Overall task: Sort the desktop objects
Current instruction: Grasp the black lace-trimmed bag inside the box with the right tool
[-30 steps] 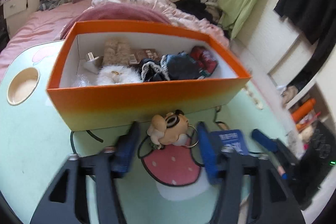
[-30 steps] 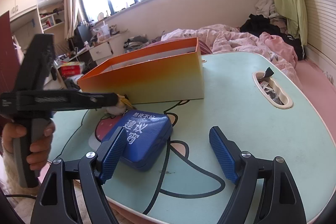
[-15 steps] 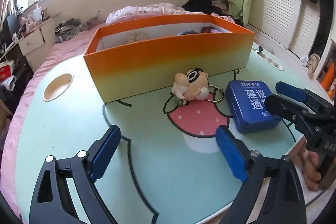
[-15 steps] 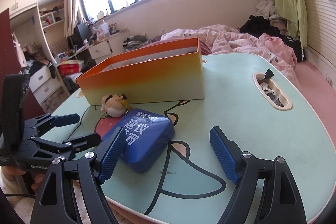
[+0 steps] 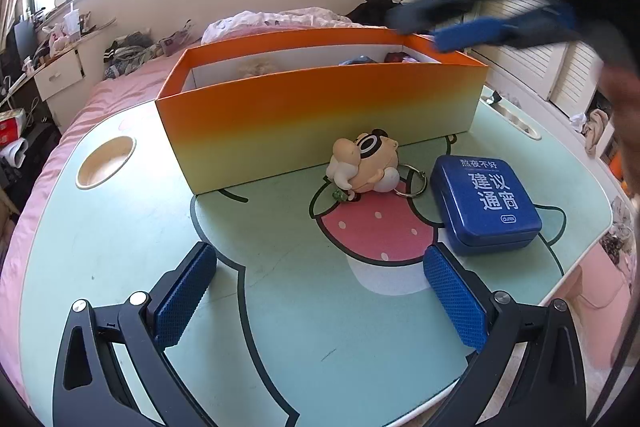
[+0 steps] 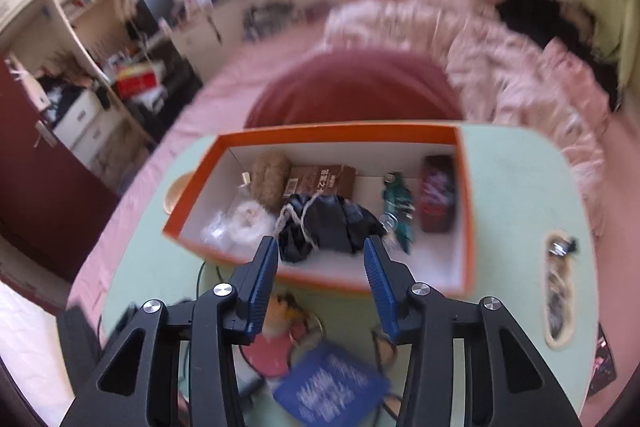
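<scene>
The left gripper [image 5: 320, 301] is hovering over the table [image 5: 120, 247] with its jaws spreading to their widest and nothing between them; the cartoon keychain figure [image 5: 364, 169] is lying ahead of its fingertips and the blue tin [image 5: 486, 203] just beyond its right finger. The right gripper [image 6: 320, 287] is hanging above the orange box [image 6: 464, 211], jaws closing on empty air. To do this well, the left should be straddling the figure squarely, pads low, before squeezing.
</scene>
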